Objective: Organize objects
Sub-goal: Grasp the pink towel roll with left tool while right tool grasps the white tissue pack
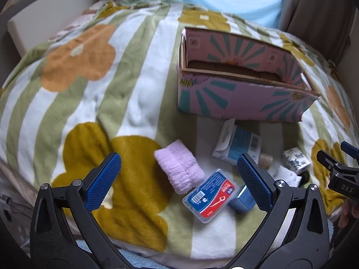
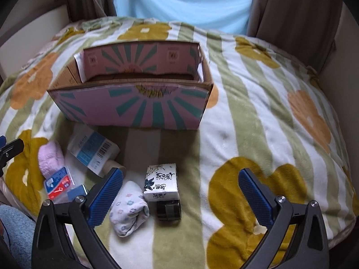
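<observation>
An open pink cardboard box [image 1: 235, 98] with teal rays stands on the bed, also in the right wrist view [image 2: 134, 109]. In front of it lie a pink folded cloth [image 1: 179, 167], a blue-and-red floss case [image 1: 208, 196], a small blue box [image 1: 243, 201], a white-and-blue carton [image 1: 237, 143], a tissue pack [image 2: 160, 182], a white patterned sock [image 2: 129, 208] and a black tape roll [image 2: 168, 209]. My left gripper [image 1: 179, 180] is open above the cloth and floss case. My right gripper [image 2: 180, 194] is open over the tissue pack and tape roll, and its tip shows in the left wrist view [image 1: 336, 163].
A flowered green-and-white striped blanket [image 2: 258, 112] covers the bed. A light blue curtain [image 2: 184, 0] hangs behind, with brown curtains [image 2: 291, 11] beside it. A white board [image 1: 51, 15] stands at the far left.
</observation>
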`<state>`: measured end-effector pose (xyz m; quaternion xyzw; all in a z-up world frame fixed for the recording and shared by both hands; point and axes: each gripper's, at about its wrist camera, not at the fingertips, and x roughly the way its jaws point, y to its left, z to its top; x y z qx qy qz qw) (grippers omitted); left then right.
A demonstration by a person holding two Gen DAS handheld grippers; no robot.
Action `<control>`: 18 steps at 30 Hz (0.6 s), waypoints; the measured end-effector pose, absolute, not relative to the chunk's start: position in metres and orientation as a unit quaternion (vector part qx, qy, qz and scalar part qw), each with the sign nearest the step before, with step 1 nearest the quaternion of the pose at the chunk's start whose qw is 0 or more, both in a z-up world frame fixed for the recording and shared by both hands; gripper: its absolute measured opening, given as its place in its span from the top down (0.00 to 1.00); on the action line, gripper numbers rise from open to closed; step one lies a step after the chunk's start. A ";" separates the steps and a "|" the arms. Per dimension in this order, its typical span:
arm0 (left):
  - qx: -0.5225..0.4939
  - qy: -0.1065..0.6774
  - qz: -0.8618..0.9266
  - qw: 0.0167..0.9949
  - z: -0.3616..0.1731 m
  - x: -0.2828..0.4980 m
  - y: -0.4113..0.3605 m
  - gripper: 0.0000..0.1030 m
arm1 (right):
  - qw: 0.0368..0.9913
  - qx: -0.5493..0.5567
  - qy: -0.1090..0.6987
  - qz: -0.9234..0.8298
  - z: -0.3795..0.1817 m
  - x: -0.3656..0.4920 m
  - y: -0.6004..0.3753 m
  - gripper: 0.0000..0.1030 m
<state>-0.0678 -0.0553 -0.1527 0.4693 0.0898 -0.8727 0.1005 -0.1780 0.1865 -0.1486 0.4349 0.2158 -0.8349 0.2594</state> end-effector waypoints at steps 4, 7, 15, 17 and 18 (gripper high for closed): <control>0.493 0.089 -0.860 0.103 -0.174 -0.079 -0.057 0.00 | 0.258 0.458 0.231 -0.819 -0.174 -0.187 0.178 0.04; 0.504 0.090 -0.852 0.105 -0.187 -0.085 -0.058 0.01 | 0.258 0.473 0.239 -0.808 -0.190 -0.190 0.174 0.09; 0.527 0.094 -0.838 0.103 -0.212 -0.097 -0.063 0.06 | 0.260 0.493 0.254 -0.791 -0.216 -0.193 0.166 0.19; 0.532 0.098 -0.835 0.100 -0.217 -0.100 -0.064 0.11 | 0.262 0.497 0.255 -0.787 -0.219 -0.194 0.165 0.20; 0.534 0.100 -0.834 0.099 -0.220 -0.101 -0.064 0.12 | 0.263 0.499 0.255 -0.785 -0.222 -0.194 0.163 0.22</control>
